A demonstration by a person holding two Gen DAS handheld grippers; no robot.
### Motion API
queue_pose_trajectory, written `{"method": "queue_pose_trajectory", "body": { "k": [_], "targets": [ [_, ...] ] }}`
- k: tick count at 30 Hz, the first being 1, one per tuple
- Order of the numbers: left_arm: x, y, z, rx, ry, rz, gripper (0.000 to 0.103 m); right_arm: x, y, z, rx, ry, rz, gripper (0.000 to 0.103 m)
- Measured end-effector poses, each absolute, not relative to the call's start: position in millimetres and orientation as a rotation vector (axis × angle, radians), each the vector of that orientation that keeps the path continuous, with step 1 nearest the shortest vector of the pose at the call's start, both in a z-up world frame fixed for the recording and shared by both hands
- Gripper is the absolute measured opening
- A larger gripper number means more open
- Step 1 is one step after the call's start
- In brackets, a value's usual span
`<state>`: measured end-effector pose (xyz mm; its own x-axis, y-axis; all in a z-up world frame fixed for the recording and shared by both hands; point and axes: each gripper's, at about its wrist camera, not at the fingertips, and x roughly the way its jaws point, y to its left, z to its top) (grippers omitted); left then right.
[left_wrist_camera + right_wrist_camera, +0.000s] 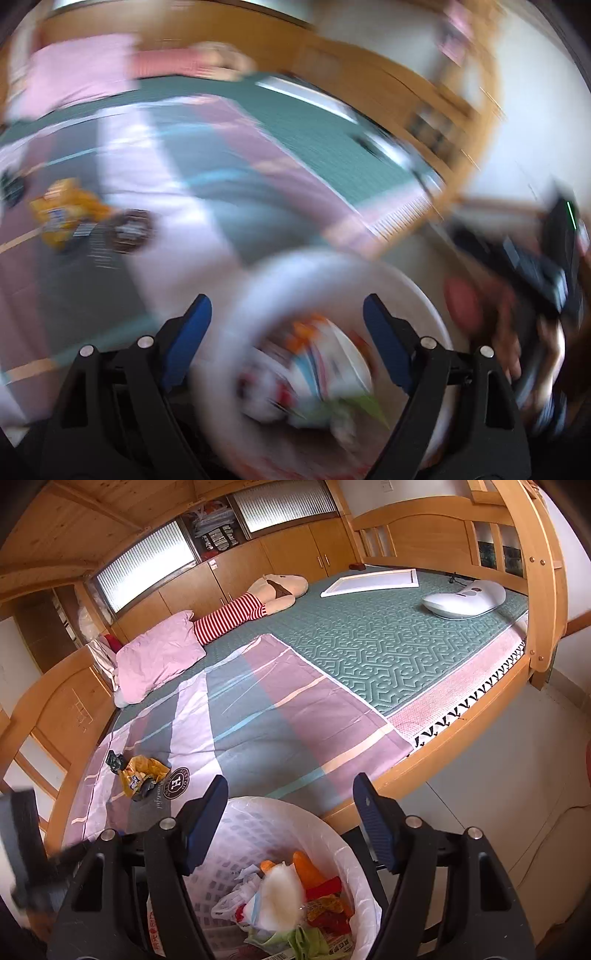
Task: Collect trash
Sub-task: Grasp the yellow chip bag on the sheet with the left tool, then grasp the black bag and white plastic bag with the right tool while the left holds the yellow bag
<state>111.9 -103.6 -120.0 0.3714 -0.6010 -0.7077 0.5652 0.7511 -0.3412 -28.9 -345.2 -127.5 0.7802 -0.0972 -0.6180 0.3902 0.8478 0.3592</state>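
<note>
**Both tongs empty over the bin, more litter waiting on the bed**

While the waste basket (pixel 295 853) beside the bed already holds a heap of wrappers and scraps, the step in hand looks like the drop-off: both tools hang over its white liner with nothing between their blue pads. The right tongs (pixel 290 821) stand moderately wide, their jaws framing the basket's far rim without touching it. The left tongs (pixel 286 341) gape wider, also above the basket; that view is heavily smeared, so fine detail there cannot be told, but no object shows between the pads.

What remains of the job lies on the striped quilt (pixel 258 716) near the bed's foot end: a crumpled yellow wrapper (pixel 142 771) with a small dark scrap (pixel 115 761) just beside it, both close to the round printed badge on the fabric. They sit well apart from the basket, up on the mattress.

My reading is that the next move calls for one tool to swing back up over the wooden bed rail (pixel 369 805), come down on the yellow wrapper with jaws open, and pinch the loose film without gathering the quilt under it. The dark scrap is small and may need a separate, narrower pinch.
</note>
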Motion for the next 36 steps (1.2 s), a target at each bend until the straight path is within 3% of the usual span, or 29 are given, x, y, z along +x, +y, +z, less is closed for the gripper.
{"method": "queue_pose_trajectory", "body": {
  "k": [5, 8, 14, 17, 21, 30, 36],
  "targets": [
    [241.1, -3.1, -140.8, -0.353, 1.019, -0.307, 0.084, -16.9, -344.3, -135.1, 0.493, 0.651, -0.28, 0.069],
    [295.0, 31.7, -163.1, -0.386, 1.045, -0.138, 0.084, -10.4, -345.3, -140.7, 0.491, 0.673, -0.295, 0.069],
    [346.9, 43.0, -223.7, -0.46, 1.136, -0.194, 0.08, 7.0, -345.0, -146.9, 0.497, 0.714, -0.315, 0.069],
    [354.3, 30.2, -248.8, -0.456, 1.214, -0.246, 0.042, 17.5, -336.7, -146.2, 0.488, 0.721, -0.298, 0.069],
    [352.1, 29.6, -237.8, -0.398, 1.158, -0.271, 0.019, 30.4, -322.6, -142.3, 0.467, 0.723, -0.269, 0.069],
    [300.1, 99.7, -154.7, -0.201, 0.884, -0.175, 0.019, 84.8, -288.6, -106.7, 0.391, 0.7, -0.151, 0.072],
    [271.5, 188.8, -122.2, -0.264, 0.763, 0.011, 0.019, 169.8, -212.4, -99.9, 0.361, 0.788, 0.025, 0.076]
  ]
}}
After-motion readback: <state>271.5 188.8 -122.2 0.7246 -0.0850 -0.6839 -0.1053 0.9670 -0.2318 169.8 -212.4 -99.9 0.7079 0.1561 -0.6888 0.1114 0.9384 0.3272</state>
